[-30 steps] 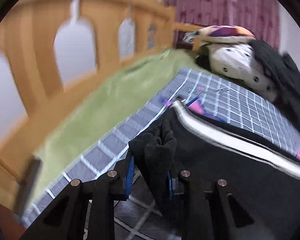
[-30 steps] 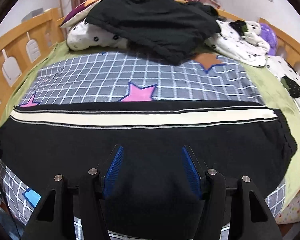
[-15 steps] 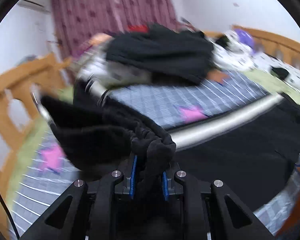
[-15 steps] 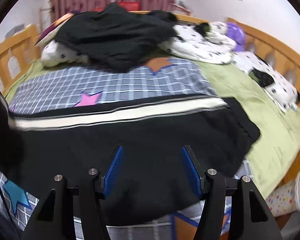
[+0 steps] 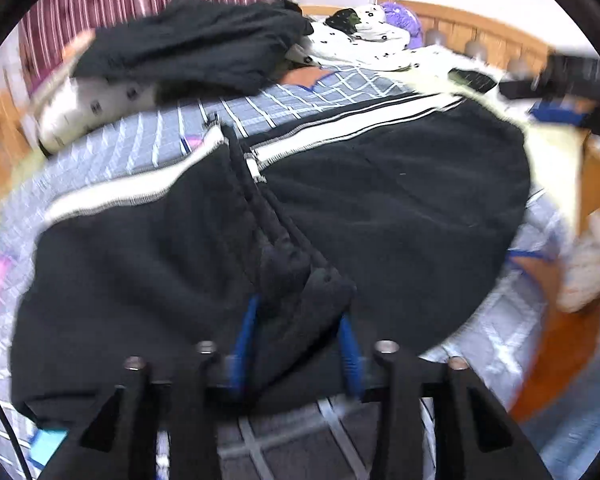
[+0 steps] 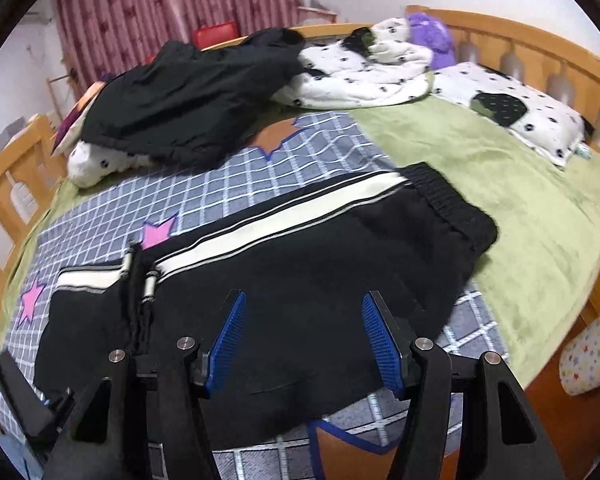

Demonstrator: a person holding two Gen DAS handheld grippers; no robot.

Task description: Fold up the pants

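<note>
Black pants (image 6: 320, 264) with a white side stripe (image 6: 284, 216) lie across the checked bedspread (image 6: 268, 176). Their left end is folded over toward the middle, with the cuff edge (image 6: 138, 280) on top. The elastic waistband (image 6: 452, 204) lies at the right. My left gripper (image 5: 296, 324) has its blue pads around a bunch of black cuff fabric (image 5: 296, 280), low over the pants. My right gripper (image 6: 304, 340) is open and empty, above the pants' near edge. The left gripper's body shows at the right wrist view's lower left (image 6: 24, 396).
A pile of black clothing (image 6: 196, 92) and white spotted bedding (image 6: 360, 72) lies at the back. A spotted pillow (image 6: 516, 112) lies on the green blanket (image 6: 540, 216) at right. Wooden bed rails (image 6: 8, 184) run along both sides. A star-print item (image 6: 592, 352) sits beyond the right edge.
My left gripper has carried the pants' left end up and over to the right, laying it onto the middle. Its pads now stand wider apart. My right gripper has shifted right, still open.
</note>
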